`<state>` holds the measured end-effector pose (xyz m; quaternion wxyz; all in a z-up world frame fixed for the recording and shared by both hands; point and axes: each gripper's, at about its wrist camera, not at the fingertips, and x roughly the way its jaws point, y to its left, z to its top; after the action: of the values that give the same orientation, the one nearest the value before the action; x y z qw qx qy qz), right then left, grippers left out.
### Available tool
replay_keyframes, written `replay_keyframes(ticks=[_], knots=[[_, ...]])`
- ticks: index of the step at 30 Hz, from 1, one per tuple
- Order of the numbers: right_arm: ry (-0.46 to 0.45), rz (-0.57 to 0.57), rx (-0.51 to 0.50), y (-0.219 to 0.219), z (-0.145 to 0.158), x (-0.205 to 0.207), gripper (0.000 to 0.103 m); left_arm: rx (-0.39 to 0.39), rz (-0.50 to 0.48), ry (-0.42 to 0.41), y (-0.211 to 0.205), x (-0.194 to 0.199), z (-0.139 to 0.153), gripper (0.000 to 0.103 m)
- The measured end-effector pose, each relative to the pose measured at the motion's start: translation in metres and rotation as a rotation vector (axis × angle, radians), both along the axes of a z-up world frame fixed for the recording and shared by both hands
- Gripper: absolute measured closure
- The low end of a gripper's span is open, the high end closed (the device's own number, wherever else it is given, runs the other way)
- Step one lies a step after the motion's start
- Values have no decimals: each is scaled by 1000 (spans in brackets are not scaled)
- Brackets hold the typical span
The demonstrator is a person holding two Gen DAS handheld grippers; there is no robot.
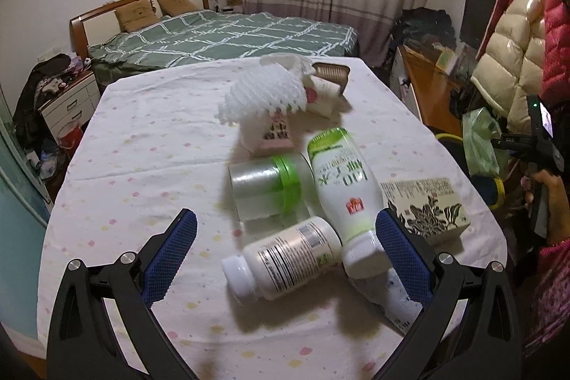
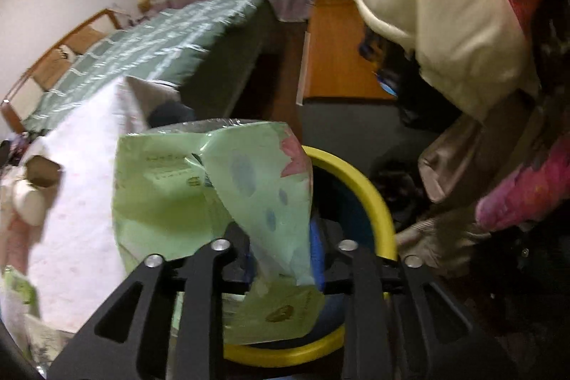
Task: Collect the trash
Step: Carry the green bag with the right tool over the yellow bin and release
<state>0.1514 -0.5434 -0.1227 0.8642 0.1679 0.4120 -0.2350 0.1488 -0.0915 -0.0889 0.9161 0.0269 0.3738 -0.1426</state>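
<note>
Left wrist view first: my left fingers (image 1: 285, 244) stand wide apart, empty, angled down over the near part of the tabletop (image 1: 142, 138). Between them, from left to right, lie the white pill bottle (image 1: 285, 260) and the neck of the green-and-white bottle (image 1: 343, 187). The pill bottle is on its side, cap toward the near left, base toward the far right, so its long axis runs slantwise across the gap; my fingers would close across its body rather than along it. The green-and-white bottle lies with its cap at the near edge, touching the pill bottle's base, its body running away toward the far edge. Just beyond them is the clear jar with green lid (image 1: 267, 187), then a heap of white foam netting (image 1: 265, 93) and cartons toward the far edge. A flower-printed box (image 1: 424, 205) sits at the right edge.

Off that right edge, in the right wrist view, my right fingers (image 2: 281, 237) have a crumpled green wrapper (image 2: 213, 202) between them; whether the pads press it I cannot tell, as it hides them. The wrapper hangs over the yellow-rimmed bin (image 2: 377, 198).

I judge the left hand nearer the bottles and the pill bottle its likeliest pick.
</note>
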Motion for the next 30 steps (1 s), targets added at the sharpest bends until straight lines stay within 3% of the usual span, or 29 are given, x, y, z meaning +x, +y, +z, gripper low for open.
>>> replay_keyframes(ticks=[5, 8, 14, 20, 23, 30], knots=[[25, -37, -3, -10, -19, -9, 43, -9, 14, 36, 3, 0, -5, 4], [16, -40, -8, -9, -18, -15, 39, -44, 5, 57, 3, 0, -5, 4], [-18, -31, -19, -4, -6, -21, 37, -60, -90, 69, -17, 2, -3, 4], [-23, -22, -23, 0, -1, -25, 36, -91, -190, 152, -35, 31, 3, 6], [-26, -19, -14, 0, -1, -27, 36, -68, -196, 177, -37, 39, 6, 14], [-32, 9, -4, 6, -1, -28, 35, -27, -170, 142, -10, 15, -6, 14]])
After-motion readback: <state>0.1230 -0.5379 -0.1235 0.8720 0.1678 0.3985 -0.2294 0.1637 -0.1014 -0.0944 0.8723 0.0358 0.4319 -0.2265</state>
